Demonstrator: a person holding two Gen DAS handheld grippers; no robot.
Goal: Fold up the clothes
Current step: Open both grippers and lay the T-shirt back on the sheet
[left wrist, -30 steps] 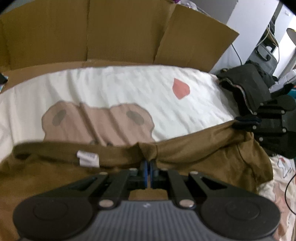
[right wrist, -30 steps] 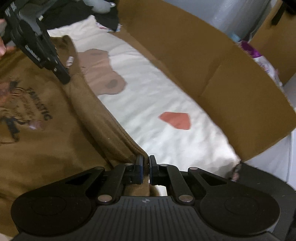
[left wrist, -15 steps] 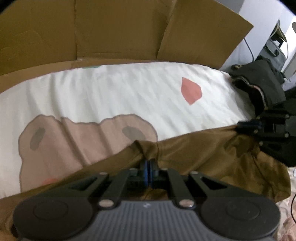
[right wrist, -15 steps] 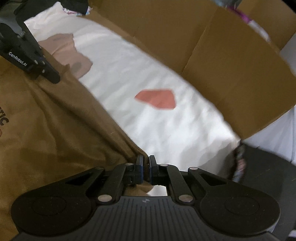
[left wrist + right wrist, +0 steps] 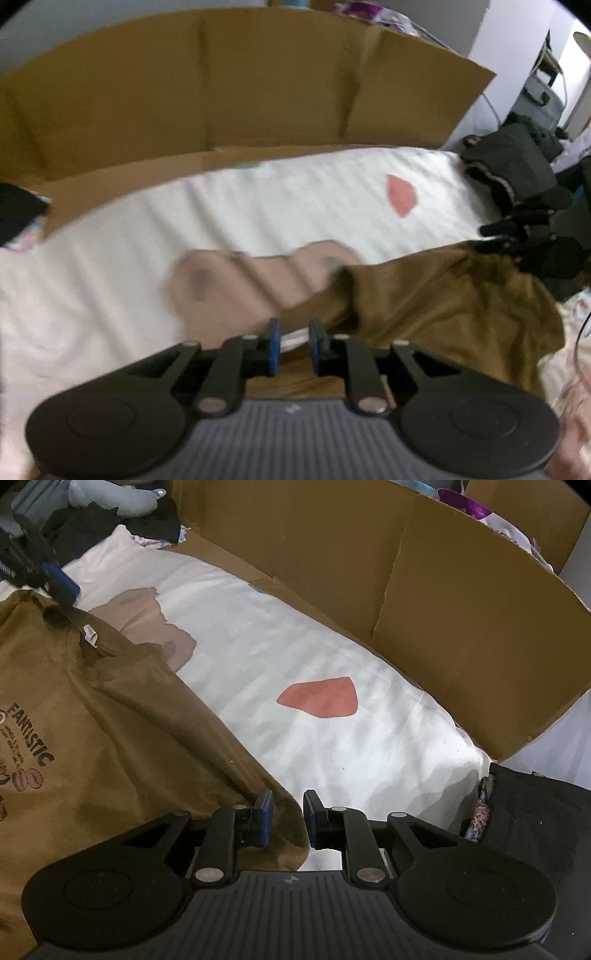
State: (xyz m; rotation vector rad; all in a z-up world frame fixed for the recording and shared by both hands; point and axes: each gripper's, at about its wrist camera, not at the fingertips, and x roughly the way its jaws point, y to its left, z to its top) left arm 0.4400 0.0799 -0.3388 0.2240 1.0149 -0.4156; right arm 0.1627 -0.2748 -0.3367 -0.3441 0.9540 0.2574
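Both grippers (image 5: pixel 294 341) (image 5: pixel 288 818) newly released from brown shirt (image 5: pixel 122 738), cardboard (image 5: pixel 461 609) behind.

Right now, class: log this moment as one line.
left gripper: open | right gripper: open | brown printed T-shirt: released, flat on white bedsheet

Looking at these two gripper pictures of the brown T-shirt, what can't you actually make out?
- Brown T-shirt: lower part cut off by the right wrist view's left edge and hidden behind the right gripper.
- Small print under "FANTASTIC": too small.
- White neck label: too small to read.
- Left wrist view: motion blur smears the bedsheet.
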